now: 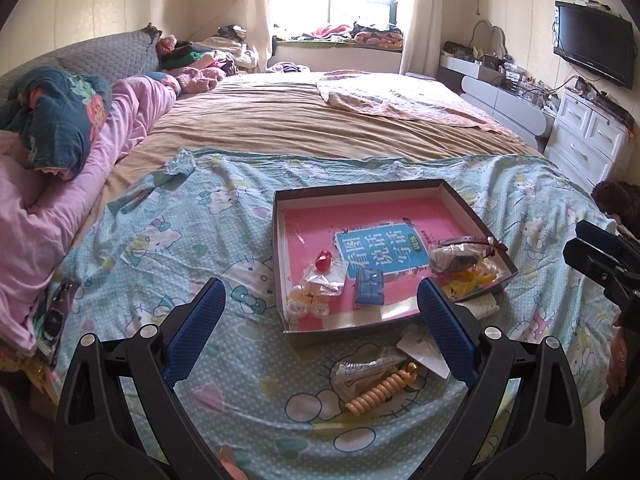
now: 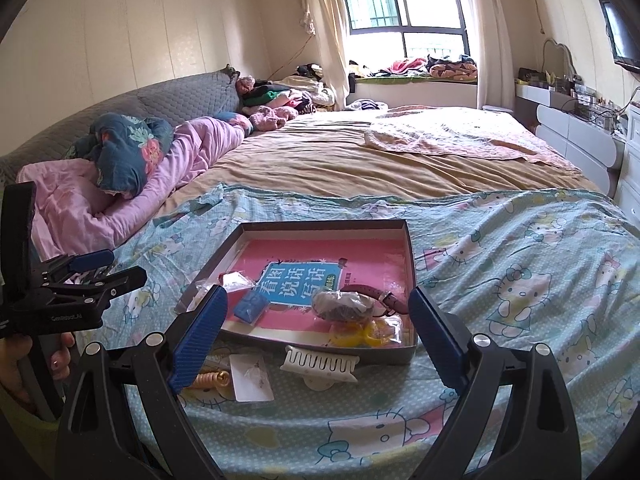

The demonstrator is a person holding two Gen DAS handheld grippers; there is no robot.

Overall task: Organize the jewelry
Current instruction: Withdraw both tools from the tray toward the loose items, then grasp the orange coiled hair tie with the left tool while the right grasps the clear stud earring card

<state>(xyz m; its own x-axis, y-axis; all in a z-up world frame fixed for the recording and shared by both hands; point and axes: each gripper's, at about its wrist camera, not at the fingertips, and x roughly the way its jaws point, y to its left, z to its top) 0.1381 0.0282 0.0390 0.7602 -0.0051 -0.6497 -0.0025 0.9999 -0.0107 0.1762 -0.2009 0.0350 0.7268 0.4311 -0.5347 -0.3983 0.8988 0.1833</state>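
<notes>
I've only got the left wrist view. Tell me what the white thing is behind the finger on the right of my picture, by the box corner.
Observer: It is a white claw hair clip. It lies on the bedspread outside the box, just in front of its near wall.
Operator: Report the right gripper's state. I only catch its edge.
Observer: The right gripper is open. Its fingers are spread wide with nothing between them, pointed at the near side of the box.
</notes>
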